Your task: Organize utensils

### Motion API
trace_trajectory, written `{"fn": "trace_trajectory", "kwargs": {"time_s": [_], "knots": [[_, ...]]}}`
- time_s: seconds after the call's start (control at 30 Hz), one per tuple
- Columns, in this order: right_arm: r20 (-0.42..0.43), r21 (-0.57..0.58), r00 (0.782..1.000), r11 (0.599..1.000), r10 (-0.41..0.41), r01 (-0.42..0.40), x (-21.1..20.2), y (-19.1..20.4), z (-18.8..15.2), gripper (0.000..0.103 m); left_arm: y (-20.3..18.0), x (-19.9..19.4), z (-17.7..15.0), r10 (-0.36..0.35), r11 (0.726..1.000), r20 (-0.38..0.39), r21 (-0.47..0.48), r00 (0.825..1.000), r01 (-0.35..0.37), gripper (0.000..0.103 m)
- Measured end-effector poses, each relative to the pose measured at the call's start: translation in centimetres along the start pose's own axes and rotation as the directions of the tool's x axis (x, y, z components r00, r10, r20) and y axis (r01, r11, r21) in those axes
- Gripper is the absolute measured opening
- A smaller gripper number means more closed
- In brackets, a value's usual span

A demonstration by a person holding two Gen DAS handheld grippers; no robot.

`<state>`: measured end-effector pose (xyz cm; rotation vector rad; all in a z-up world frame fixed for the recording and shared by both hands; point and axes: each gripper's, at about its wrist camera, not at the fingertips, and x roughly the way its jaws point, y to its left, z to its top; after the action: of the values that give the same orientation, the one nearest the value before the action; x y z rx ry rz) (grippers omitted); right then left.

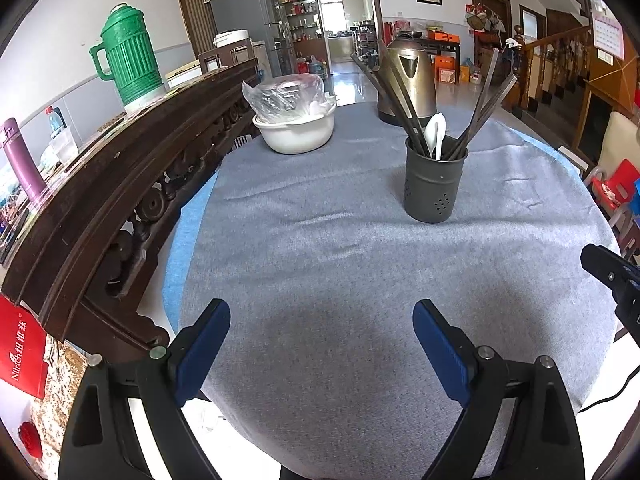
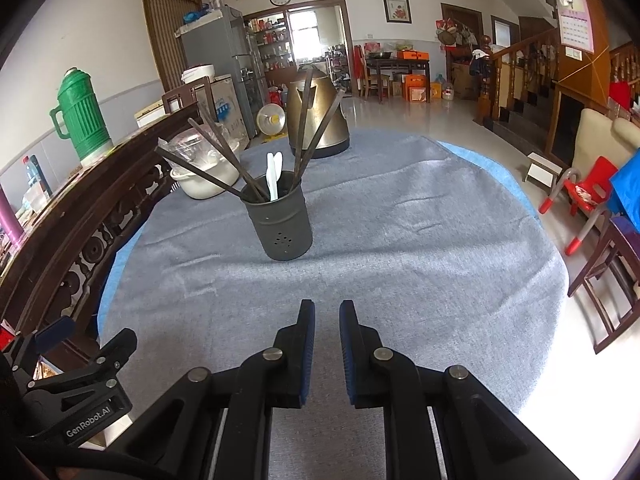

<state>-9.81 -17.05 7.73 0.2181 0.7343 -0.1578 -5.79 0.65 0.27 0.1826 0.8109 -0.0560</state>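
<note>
A dark grey utensil holder stands upright on the grey tablecloth. Several dark chopsticks and a white plastic spoon stick out of it. My left gripper hovers over the near part of the cloth, open wide and empty. My right gripper sits to its right, its jaws nearly together with nothing between them. Each gripper shows at the edge of the other's view, the right gripper and the left gripper. Both are well short of the holder.
A metal kettle stands behind the holder. A white bowl covered with a plastic bag sits at the far left. A carved dark wooden rail borders the table's left side, with a green thermos beyond it. Chairs stand to the right.
</note>
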Motion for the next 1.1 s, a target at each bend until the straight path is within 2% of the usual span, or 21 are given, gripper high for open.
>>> {"fn": "trace_trajectory", "kwargs": {"time_s": [0.57,1.1], "knots": [[0.031,0.004,0.999,1.0,0.015,-0.016,-1.3,-1.0,0.4,0.015,-0.2,-2.6,0.9,0.027,1.0,0.047,-0.012,0.999,-0.026,0.093],[0.084,-0.049,0.996,0.999,0.023,-0.019,-4.5,1.3,0.9,0.015,2.0,-5.8,0.9,0.019,0.998,0.104,-0.061,0.994,-0.013,0.093]]}}
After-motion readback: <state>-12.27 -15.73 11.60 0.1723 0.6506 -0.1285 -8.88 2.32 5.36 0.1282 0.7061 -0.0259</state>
